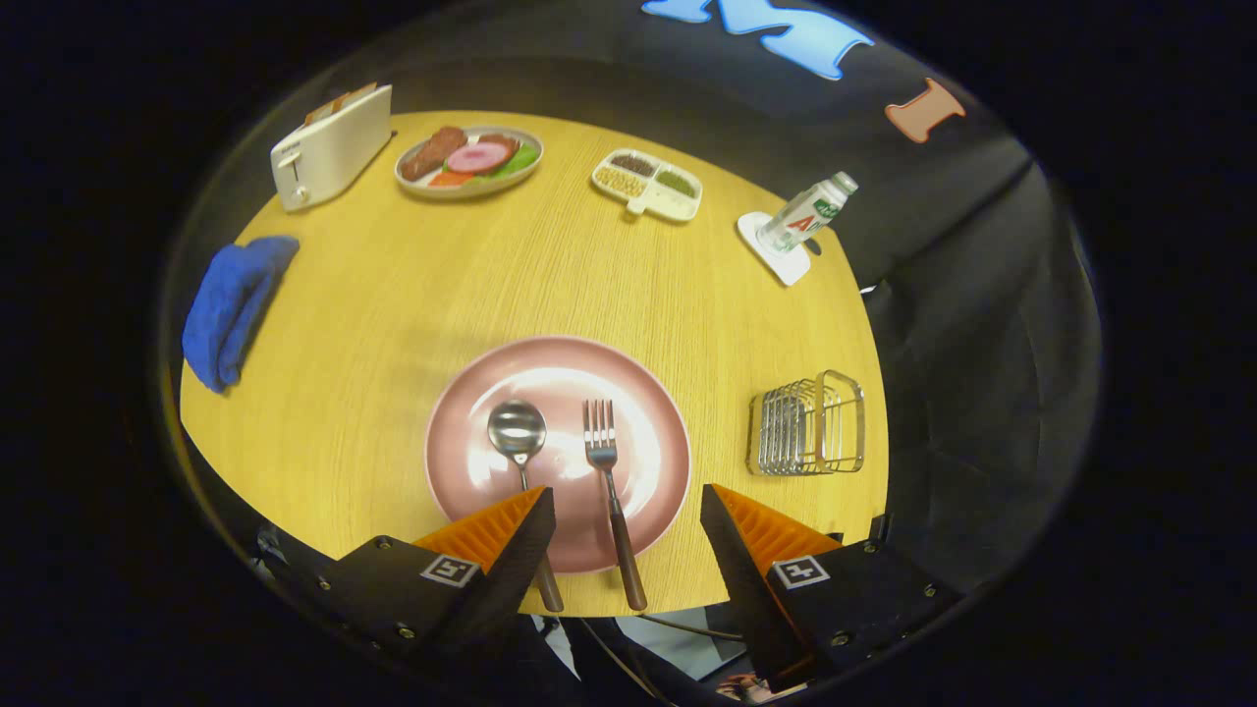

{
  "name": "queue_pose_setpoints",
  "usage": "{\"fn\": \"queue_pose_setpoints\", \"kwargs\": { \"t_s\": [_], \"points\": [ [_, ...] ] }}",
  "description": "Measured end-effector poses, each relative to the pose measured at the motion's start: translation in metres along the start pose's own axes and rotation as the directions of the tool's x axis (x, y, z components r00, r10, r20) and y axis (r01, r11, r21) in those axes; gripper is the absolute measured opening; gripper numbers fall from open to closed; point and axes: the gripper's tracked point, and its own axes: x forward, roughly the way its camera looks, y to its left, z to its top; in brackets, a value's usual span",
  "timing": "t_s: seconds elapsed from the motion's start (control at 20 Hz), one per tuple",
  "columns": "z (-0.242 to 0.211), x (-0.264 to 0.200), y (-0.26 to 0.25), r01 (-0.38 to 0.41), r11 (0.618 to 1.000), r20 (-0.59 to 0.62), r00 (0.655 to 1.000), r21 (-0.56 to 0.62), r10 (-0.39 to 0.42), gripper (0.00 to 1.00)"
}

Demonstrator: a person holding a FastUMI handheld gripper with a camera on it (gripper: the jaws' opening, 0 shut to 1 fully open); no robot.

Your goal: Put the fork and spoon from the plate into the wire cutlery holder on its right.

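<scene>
table (412,295): round wooden top, carries everything; task items sit at the near edge, within easy reach.
plate (462,462): pink, just ahead of the fingers; holds both utensils side by side, handles overhanging the near rim, likely for easy pickup.
wire cutlery holder (807,424): right of the plate, apart from it, empty.
gripper (628,530): fingers spread wide, holding nothing; fork handle lies between them.
fork (609,471): tines away.
spoon (519,437): left of fork, handle running under the left finger.
</scene>
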Motion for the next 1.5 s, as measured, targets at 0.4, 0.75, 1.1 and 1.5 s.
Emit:
{"fn": "queue_pose_setpoints", "kwargs": {
  "t_s": [0.4,0.75,1.1,1.5],
  "points": [
    [-0.029,0.040,0.002,-0.027,0.997,-0.151,0.988,-0.066,0.017,0.92],
    [-0.035,0.061,0.005,-0.064,0.987,-0.192,0.981,-0.148,0.035,0.75],
    [-0.039,0.072,0.016,-0.131,0.969,-0.222,0.971,-0.210,0.084,0.26],
    [-0.034,0.068,0.017,-0.119,0.966,-0.213,0.975,-0.229,0.070,0.06]
  ]
}}
